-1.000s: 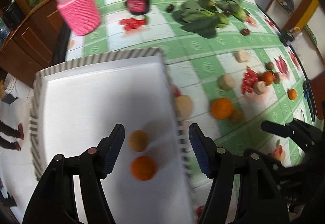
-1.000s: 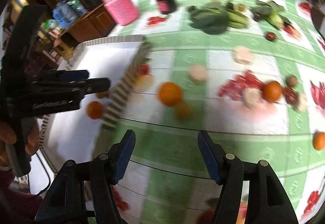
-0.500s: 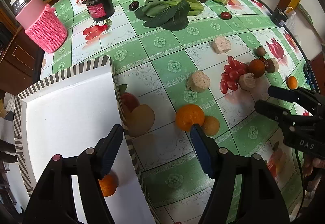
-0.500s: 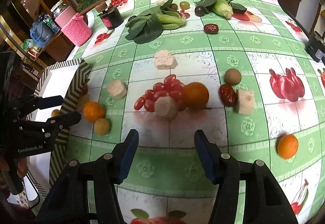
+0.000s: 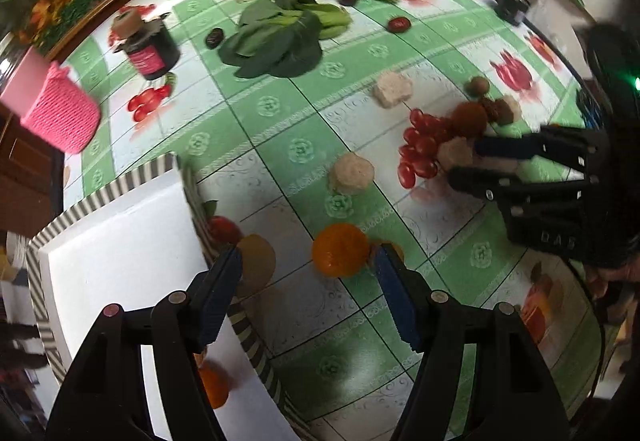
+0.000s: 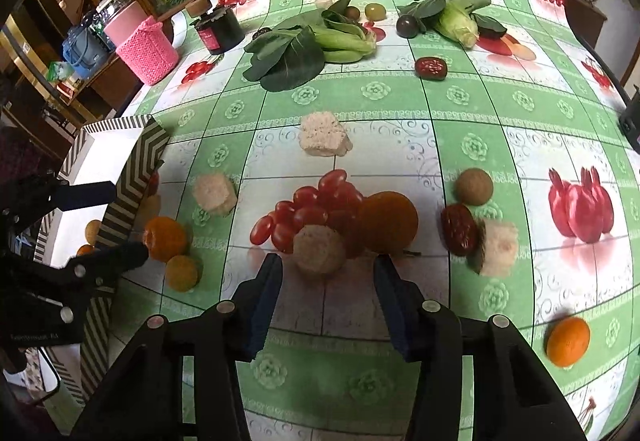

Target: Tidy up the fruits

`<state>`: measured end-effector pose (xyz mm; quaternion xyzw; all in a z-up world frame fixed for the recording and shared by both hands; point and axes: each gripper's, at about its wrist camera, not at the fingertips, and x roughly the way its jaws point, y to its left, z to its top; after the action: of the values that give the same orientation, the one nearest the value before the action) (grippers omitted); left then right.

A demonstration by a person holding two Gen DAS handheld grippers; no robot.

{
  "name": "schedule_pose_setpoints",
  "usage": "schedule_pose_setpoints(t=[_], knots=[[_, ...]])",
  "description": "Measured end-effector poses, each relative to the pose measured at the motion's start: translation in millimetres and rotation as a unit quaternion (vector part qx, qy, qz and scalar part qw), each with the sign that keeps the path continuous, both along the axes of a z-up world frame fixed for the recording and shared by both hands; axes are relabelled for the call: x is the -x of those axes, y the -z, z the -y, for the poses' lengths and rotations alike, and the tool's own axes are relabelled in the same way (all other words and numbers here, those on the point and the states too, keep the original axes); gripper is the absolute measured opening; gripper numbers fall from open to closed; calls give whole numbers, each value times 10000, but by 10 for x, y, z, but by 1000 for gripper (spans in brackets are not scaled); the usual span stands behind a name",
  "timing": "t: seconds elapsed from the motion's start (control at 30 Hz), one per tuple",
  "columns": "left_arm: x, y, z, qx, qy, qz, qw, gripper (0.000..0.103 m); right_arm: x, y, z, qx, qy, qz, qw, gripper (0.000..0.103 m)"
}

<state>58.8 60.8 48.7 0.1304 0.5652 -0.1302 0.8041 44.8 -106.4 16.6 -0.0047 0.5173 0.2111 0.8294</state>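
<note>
My left gripper is open, low over the tablecloth just right of the white tray. An orange lies at its fingertips, between them and untouched; a smaller yellow fruit sits beside it. One orange lies in the tray. My right gripper is closing, its jaws still apart. A pale round chunk sits just ahead between its tips, with the pads clear of it. Behind the chunk are cherry tomatoes and another orange.
Further fruit lies to the right: a brown round fruit, a red date, a pale chunk and a lone orange. Leafy greens, corn, a dark jar and a pink knit holder stand at the back.
My left gripper moved right, from over the tray to the orange on the cloth. My right gripper shifted right to the tomato cluster and its jaws narrowed.
</note>
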Motion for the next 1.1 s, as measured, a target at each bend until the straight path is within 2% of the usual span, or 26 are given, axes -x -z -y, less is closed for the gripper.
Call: schedule_pose_setpoints(t=[0.2,0.37,0.4,0.63,0.97,1.1], knots=[[-25,128,32,13,230,-168,9996,67,-45,2,-48,105,-43,107,9999,44],[-66,230,43,96,265,-396,9988,41,-82,2,-79,94,-86,81,9999,27],[-62,248,55,84,280,-418,9987,30,-79,1,-83,110,-87,91,9999,27],[-62,241,54,148,136,-410,9990,30,-20,0,-15,-88,4,13,10000,27],[32,81,-3,211,65,-369,9991,30,176,-73,32,-284,91,-132,9995,27],[114,-12,-59,67,2,-319,9995,30,297,-130,-19,-316,37,-160,9994,27]])
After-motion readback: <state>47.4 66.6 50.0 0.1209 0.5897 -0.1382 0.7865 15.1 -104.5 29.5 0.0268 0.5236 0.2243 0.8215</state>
